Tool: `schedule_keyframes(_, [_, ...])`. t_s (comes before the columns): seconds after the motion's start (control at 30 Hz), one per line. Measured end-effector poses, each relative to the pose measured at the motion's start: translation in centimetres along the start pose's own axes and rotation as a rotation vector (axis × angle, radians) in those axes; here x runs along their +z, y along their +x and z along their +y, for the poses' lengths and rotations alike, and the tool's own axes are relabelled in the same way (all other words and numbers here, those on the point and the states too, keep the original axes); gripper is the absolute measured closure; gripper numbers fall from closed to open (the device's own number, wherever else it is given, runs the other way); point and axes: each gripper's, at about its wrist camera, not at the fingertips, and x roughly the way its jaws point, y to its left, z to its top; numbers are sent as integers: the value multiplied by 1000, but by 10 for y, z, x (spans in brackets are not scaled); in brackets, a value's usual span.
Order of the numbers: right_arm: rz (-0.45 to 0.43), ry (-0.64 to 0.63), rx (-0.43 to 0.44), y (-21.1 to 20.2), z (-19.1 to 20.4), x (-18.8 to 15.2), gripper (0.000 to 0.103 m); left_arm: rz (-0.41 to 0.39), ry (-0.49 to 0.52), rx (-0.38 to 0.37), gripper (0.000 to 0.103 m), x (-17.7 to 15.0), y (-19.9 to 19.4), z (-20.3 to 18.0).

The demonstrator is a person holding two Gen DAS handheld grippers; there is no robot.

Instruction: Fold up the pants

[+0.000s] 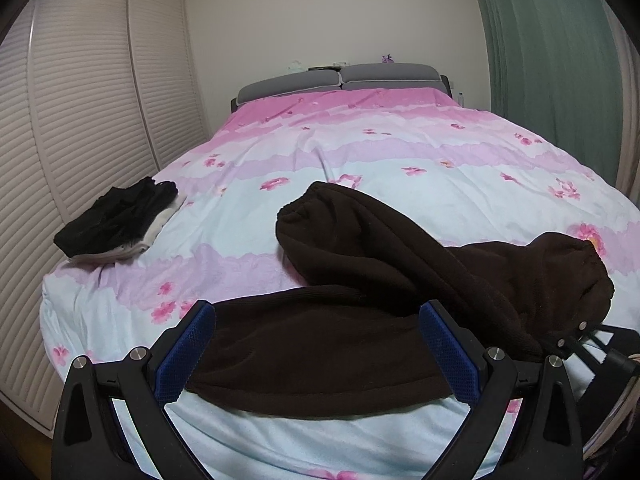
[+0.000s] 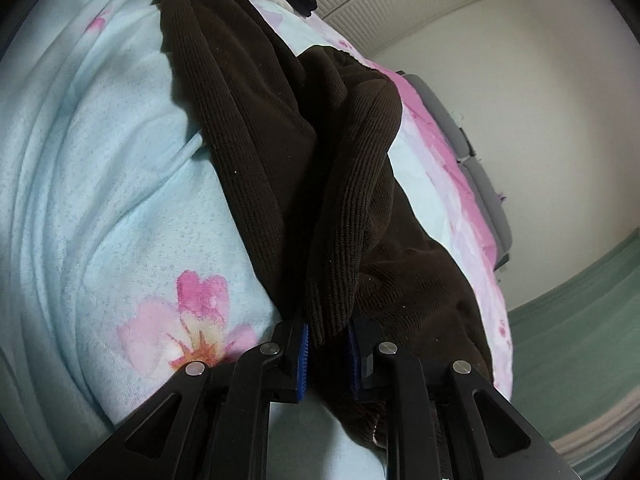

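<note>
Left wrist view shows the brown pants (image 1: pixel 360 280) lying on the bed (image 1: pixel 360 140), near its foot edge, with both legs bunched up and spread apart. The left gripper (image 1: pixel 316 344) has its blue fingers (image 1: pixel 186 352) wide open, one on each side of a flat part of the pants, and they are not squeezing anything. In the right wrist view, the right gripper (image 2: pixel 326 354) has its fingers closed tight on a thick bunch of the brown cloth, close to the right side of the bed. A small pile of dark clothes (image 1: pixel 120 220) sits by the left edge of the bed, well apart from the pants. I think the folding has only just begun, because the pants are not flat. A few things could go wrong from here. The cloth is thick and soft, so the right fingers may be holding more than one layer, and a pull could drag the whole heap and not just one leg. The left fingers might also pinch the flowery bed cover (image 1: pixel 280 200) under the pants, and lift it too. If the pants slide toward the foot edge, they could fall off the bed.
</note>
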Motion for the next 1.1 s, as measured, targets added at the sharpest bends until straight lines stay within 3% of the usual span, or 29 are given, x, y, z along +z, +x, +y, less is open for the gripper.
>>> schedule_keyframes(0.13, [4,19,-50,-11,-6,8,74,1,-15,12,0,7,-4,10])
schedule_keyframes(0.33, [-62,172,-13,-49,-44,28,51,14,-52,17,0,18,-4,33])
schedule_keyframes(0.57, [-106,530,205,-55,-113,62,51,11,-98,50,0,30,8,65])
schedule_keyframes(0.67, [-102,678,338,-36,-137,84,51,13,-121,59,0,39,21,78])
schedule_keyframes(0.83, [-80,718,423,21,-161,134,51,-9,-108,61,0,57,48,87])
schedule_keyframes(1.1, [130,773,707,159,-183,188,51,27,-146,42,0,78,120,107])
